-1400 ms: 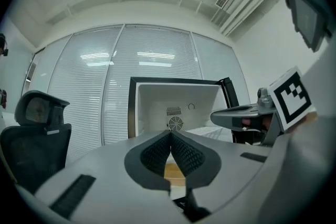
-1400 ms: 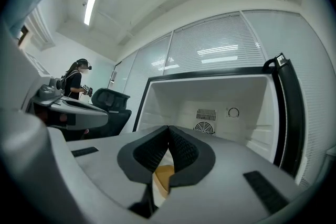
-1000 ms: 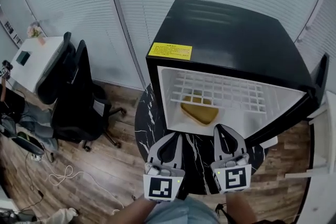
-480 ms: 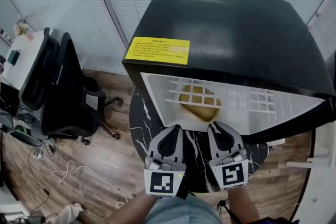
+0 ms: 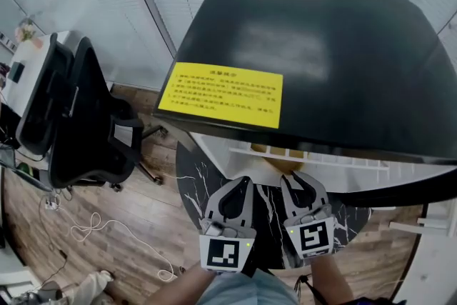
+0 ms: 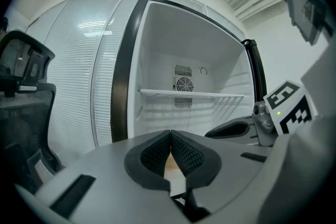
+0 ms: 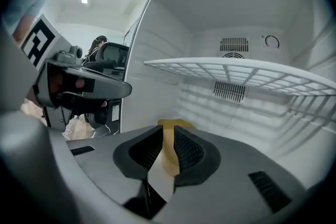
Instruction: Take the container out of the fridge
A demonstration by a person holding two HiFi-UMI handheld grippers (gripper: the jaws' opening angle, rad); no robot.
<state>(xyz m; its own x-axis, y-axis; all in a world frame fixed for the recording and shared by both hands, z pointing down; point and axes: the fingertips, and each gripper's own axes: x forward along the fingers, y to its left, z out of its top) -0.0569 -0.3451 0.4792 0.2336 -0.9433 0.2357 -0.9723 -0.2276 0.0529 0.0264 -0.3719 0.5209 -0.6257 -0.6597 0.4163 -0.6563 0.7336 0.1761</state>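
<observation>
hidden: from the head view we see only a sliver of the yellow container [image 5: 284,166], the fridge [image 5: 307,39] top covers the rest | count: one container, inside the fridge below its one wire shelf [image 7: 247,71]; two tools | left tool [image 6: 170,136]: tips touching, nothing held | right tool [image 7: 167,136]: narrow gap, empty, container beyond it

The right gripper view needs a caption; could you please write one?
Right gripper, jaws narrowly parted, facing the yellow container in the open fridge under its wire shelf.
</observation>
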